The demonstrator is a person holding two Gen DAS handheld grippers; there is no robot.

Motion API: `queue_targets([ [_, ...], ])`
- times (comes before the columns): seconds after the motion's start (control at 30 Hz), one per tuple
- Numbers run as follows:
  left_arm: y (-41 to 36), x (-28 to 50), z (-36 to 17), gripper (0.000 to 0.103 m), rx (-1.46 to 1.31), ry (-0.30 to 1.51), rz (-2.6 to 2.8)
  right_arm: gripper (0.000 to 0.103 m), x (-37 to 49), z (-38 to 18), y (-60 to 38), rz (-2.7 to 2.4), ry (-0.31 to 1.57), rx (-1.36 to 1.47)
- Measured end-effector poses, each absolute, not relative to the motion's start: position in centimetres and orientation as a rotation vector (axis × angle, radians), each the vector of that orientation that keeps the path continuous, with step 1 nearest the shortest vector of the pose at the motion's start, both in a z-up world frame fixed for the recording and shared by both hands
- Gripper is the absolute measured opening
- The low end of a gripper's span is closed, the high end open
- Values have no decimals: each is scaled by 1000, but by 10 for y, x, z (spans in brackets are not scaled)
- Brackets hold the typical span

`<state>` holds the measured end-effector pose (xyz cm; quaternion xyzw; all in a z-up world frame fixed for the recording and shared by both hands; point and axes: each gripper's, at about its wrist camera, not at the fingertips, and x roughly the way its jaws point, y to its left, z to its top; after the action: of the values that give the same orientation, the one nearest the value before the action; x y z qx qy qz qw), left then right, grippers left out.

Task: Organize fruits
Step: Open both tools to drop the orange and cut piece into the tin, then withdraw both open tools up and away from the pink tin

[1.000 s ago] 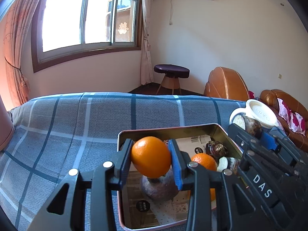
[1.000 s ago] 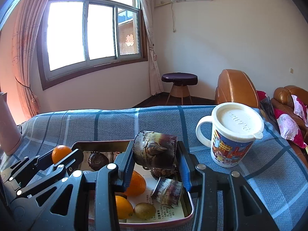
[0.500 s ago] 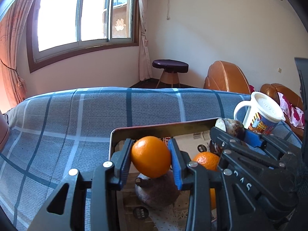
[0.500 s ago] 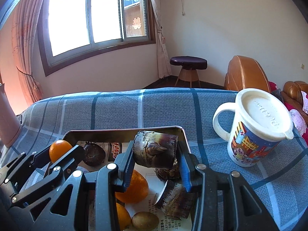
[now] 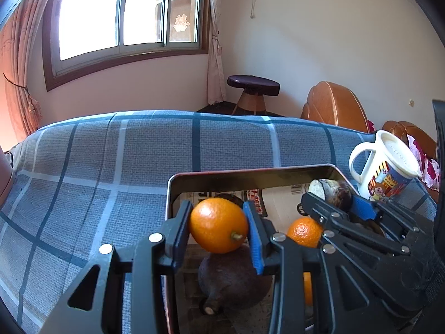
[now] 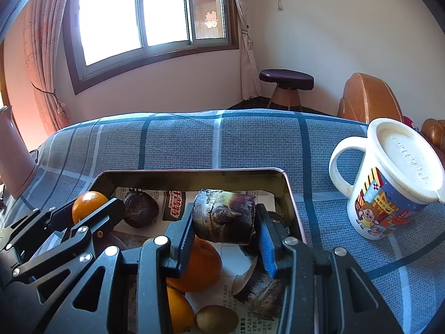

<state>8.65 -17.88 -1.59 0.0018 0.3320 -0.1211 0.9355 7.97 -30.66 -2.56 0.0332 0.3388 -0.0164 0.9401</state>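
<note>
My left gripper (image 5: 218, 226) is shut on an orange (image 5: 218, 225), held just above the left part of a metal tray (image 5: 250, 171) lined with newspaper. A dark purple fruit (image 5: 230, 278) lies in the tray right below the orange. My right gripper (image 6: 225, 222) is shut on a short dark sugarcane piece (image 6: 224, 215) over the tray's right half (image 6: 289, 194). Under it lie an orange (image 6: 198, 267), another cane piece (image 6: 258, 286), a kiwi (image 6: 217, 318) and a dark round fruit (image 6: 140, 213). Each gripper shows in the other's view.
A lidded cartoon mug (image 6: 389, 181) stands on the blue plaid cloth (image 6: 250, 144) just right of the tray. A pink kettle (image 6: 14, 156) stands at the far left. Beyond the table are a stool (image 6: 286, 86) and brown leather seats (image 6: 370, 97).
Both grippers have come lower and closer to the tray, tilting down a little. The tray and mug look larger now. Both grips are unchanged.
</note>
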Motion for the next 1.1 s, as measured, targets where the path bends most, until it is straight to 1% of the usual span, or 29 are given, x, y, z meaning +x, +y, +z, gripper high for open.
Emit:
queue_targets([
  [0.1,-179,87,-18,39,6,692,-253,46,78,-25,-310,-32,694,85],
  [0.17,-181,86,-18,40,18,691,-244,50,78,-26,-314,-25,696,108],
  [0.23,-181,86,-19,40,21,690,-247,51,76,-26,-316,-12,694,117],
  [0.33,-181,82,-18,46,35,679,-223,51,72,-25,-317,-4,691,118],
  [0.5,-182,74,-14,48,79,642,-211,51,65,-25,-318,7,681,115],
  [0.53,-183,71,-13,49,96,630,-203,51,63,-24,-319,8,677,112],
  [0.63,-183,66,-9,62,135,594,-159,51,58,-22,-319,2,660,106],
  [0.67,-181,64,-8,68,136,586,-148,51,56,-21,-320,-1,653,109],
  [0.7,-180,63,-7,71,131,581,-139,52,54,-20,-322,-3,647,112],
  [0.77,-175,62,-5,83,112,574,-127,57,49,-18,-325,-9,630,120],
  [0.8,-172,61,-5,86,102,567,-121,58,46,-16,-328,-9,616,127],
  [0.87,-166,59,-1,100,79,541,-102,62,39,-12,-332,-2,587,153],
  [0.9,-162,55,2,102,66,522,-96,64,35,-10,-335,3,571,171],
  [0.97,-156,50,6,103,35,490,-118,72,30,-6,-338,5,545,205],
  [1.1,-151,43,9,103,3,476,-150,77,16,0,-335,-30,481,210],
])
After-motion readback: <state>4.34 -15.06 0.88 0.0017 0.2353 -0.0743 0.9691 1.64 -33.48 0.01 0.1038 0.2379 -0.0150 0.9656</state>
